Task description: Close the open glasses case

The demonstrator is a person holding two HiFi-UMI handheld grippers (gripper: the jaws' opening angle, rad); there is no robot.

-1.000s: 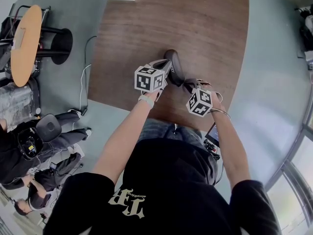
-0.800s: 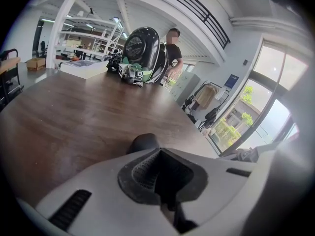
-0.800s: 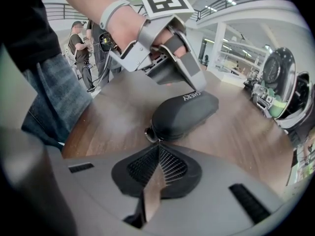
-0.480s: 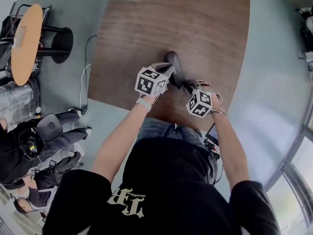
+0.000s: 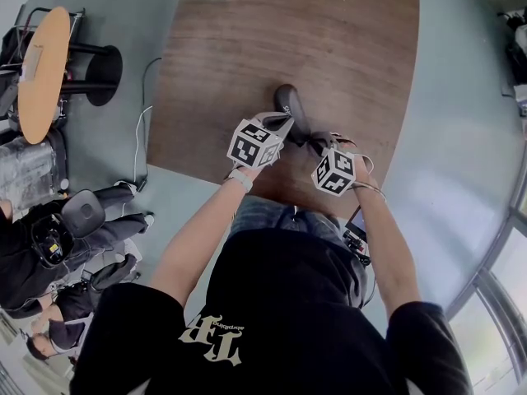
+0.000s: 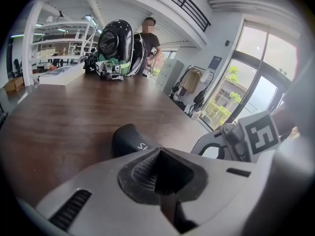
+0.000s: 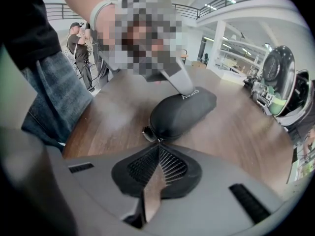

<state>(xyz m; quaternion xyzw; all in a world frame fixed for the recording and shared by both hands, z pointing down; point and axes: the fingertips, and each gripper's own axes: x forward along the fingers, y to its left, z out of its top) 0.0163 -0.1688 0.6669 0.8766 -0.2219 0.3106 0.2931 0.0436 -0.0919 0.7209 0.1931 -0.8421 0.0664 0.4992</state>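
The case (image 5: 293, 112) lies on the table (image 5: 346, 48). Our left gripper (image 5: 282, 123), jaws together, rests its tip on the case's top. Our right gripper (image 5: 315, 145), jaws also together, touches its near end beside the zip tab (image 7: 146, 132). Both our forearms reach forward, converging.

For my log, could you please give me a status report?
Left claw shut, tip on case top. Right claw shut at case's end, beside zip pull. Case looks closed. Nothing in the way.
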